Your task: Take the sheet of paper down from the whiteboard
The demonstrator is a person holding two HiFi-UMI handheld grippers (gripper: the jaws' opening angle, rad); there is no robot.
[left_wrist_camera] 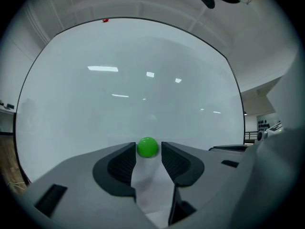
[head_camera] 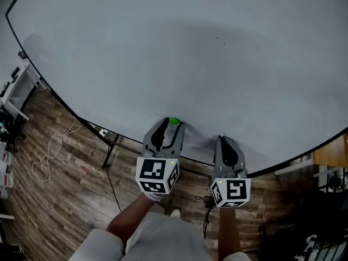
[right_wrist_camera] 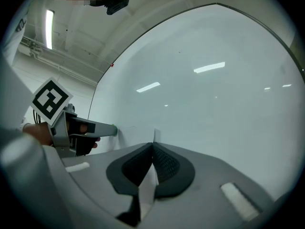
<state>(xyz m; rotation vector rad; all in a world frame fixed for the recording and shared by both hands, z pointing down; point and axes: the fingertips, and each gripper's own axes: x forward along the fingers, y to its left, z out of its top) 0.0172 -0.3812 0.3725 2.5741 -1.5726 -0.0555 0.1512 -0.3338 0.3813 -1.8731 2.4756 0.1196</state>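
Lower centre, the right gripper (right_wrist_camera: 152, 145) clamps the paper (right_wrist_camera: 148, 184) by its edge — light, limp, tearable, likely — the left gripper (left_wrist_camera: 148, 146) gaping, a magnet (left_wrist_camera: 147, 148) between its jaws.

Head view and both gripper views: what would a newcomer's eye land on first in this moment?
The bright green ball stands out first against the pale whiteboard, near the board's lower edge and between the open jaws of the left gripper. Next comes the right gripper just beside it, jaws shut on the edge of a sheet of paper that is almost lost, white against the board.
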